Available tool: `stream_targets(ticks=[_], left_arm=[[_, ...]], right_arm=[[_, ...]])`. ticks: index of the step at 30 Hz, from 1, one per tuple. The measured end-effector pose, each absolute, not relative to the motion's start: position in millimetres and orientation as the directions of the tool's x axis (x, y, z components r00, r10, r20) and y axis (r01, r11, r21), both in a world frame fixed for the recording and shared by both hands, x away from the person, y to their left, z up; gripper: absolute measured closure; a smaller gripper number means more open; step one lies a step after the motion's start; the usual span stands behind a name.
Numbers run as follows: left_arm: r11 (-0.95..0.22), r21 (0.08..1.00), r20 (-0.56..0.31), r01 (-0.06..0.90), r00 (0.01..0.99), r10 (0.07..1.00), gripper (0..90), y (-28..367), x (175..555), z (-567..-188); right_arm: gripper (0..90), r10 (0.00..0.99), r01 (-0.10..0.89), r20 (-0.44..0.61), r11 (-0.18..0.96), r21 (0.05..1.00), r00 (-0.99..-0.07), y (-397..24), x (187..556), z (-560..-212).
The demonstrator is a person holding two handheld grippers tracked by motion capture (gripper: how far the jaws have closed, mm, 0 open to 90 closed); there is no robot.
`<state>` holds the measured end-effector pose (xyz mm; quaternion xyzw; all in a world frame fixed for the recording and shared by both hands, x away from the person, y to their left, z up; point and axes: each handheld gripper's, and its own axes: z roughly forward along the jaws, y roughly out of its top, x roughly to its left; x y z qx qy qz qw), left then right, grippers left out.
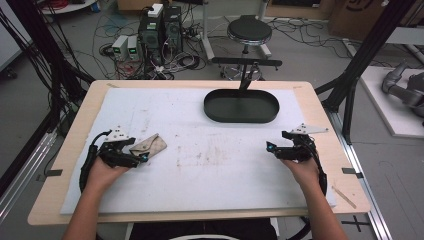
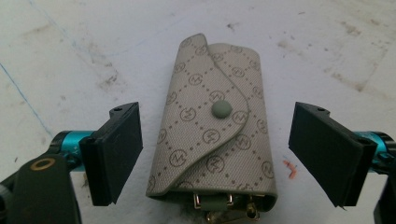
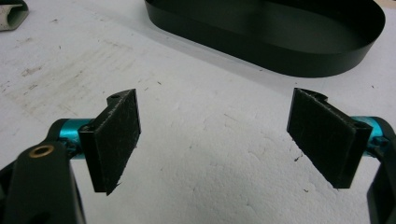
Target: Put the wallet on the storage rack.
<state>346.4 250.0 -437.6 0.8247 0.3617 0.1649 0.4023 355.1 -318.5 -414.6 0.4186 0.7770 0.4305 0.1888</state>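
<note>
From the high view, a wooden table (image 1: 70, 150) carries a stained white mat (image 1: 210, 160) that covers most of its top. A black oval tray (image 1: 241, 106) sits on the mat toward the far edge, a little right of centre. The left gripper (image 1: 134, 156) lies low over the mat at the left, held in the person's left hand (image 1: 102, 172), and a beige monogram key pouch (image 1: 148, 146) lies right at its tips. The right gripper (image 1: 274, 148) is at the right side of the mat, held in the right hand (image 1: 306, 170), well apart from both pouch and tray. Beyond the table stand a round black stool (image 1: 249, 31) and computer towers (image 1: 161, 27) among loose cables on the floor.

In the left gripper view, the key pouch (image 2: 217, 126) lies flat on the mat between the two black jaws, which stand spread wide — a clear gap shows on each side, so neither pad touches it. Its flap is fastened by a grey-green snap button (image 2: 221, 109), and metal hardware (image 2: 224, 205) sticks out at the near end.

In the right gripper view, the jaws stand wide apart over bare mat (image 3: 210, 154) with nothing between them — the black tray (image 3: 280, 51) lies ahead, and a corner of the pouch (image 3: 11, 11) shows at the top left
</note>
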Motion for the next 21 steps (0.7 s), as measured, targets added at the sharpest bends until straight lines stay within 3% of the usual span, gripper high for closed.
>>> stream_targets(ticks=[6,13,15,18,21], left_arm=[[-0.491,0.712,-0.002,0.502,0.700,0.714,17.5,241.2,349.7,-449.0],[-0.472,0.737,-0.003,0.484,0.700,0.714,17.2,243.9,347.4,-451.9],[-0.465,0.741,-0.004,0.484,0.696,0.718,19.9,245.3,346.9,-451.4],[-0.453,0.756,-0.002,0.472,0.694,0.720,30.6,248.6,345.1,-451.2],[-0.467,0.755,0.015,0.461,0.700,0.714,32.9,247.9,344.0,-450.3]], right_arm=[[17.8,0.810,0.488,0.064,0.287,0.824,-0.583,-317.8,356.7,-416.1],[17.8,0.808,0.495,0.068,0.290,0.819,-0.585,-316.1,356.5,-416.7],[17.8,0.807,0.493,0.064,0.293,0.819,-0.586,-316.0,356.5,-417.2],[17.8,0.807,0.494,0.065,0.294,0.818,-0.587,-315.7,356.4,-417.6],[17.8,0.808,0.497,0.069,0.290,0.818,-0.585,-315.4,356.4,-417.8]])
